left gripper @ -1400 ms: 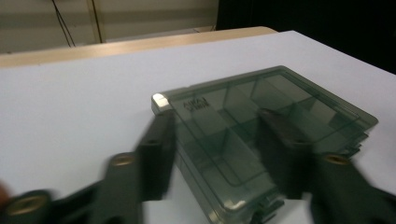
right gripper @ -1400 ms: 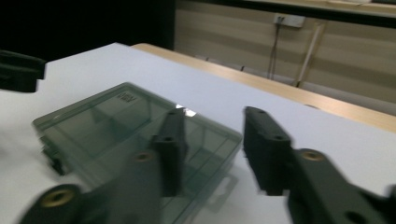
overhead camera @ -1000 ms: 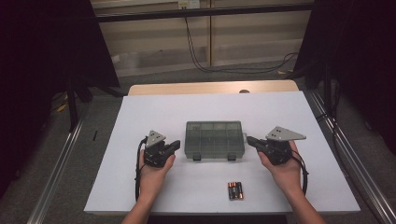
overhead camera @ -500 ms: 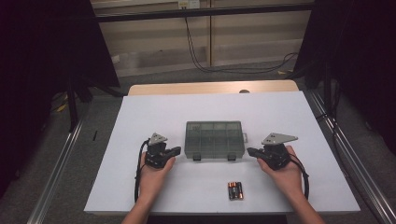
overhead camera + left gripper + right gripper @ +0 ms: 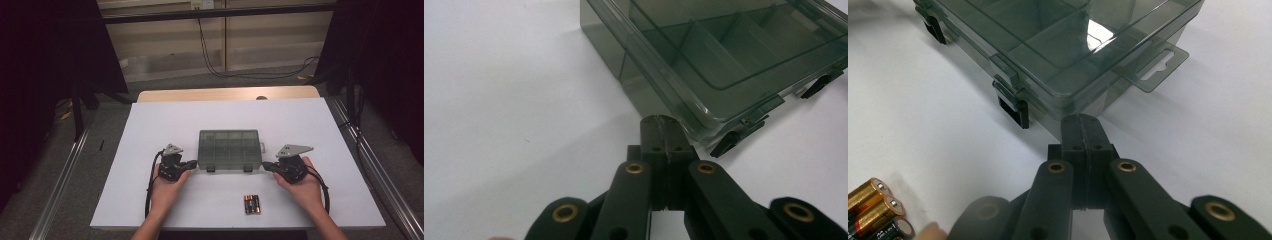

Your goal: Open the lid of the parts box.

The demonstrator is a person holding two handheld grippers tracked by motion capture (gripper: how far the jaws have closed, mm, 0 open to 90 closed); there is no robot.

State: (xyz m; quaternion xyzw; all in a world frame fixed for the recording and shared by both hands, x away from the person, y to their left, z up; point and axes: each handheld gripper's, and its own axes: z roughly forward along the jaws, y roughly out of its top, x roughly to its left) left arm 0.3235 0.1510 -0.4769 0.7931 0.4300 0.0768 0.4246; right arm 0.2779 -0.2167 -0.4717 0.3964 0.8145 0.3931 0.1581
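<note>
At frame centre, the left gripper point(image 5: 191, 163) and right gripper point(image 5: 268, 165), jaws pressed together, meet the organizer box's point(image 5: 229, 149) lower corners, batteries point(image 5: 252, 204) below

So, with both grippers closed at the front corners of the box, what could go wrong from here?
1. The left gripper and right gripper meet the compartment box only at its corners with their jaws pressed together, so a push may slide or turn it on the white table.
2. Both latches look fastened; prying at a corner probably will not lift the lid.
3. The batteries lie loose near the right hand and could get knocked.
</note>
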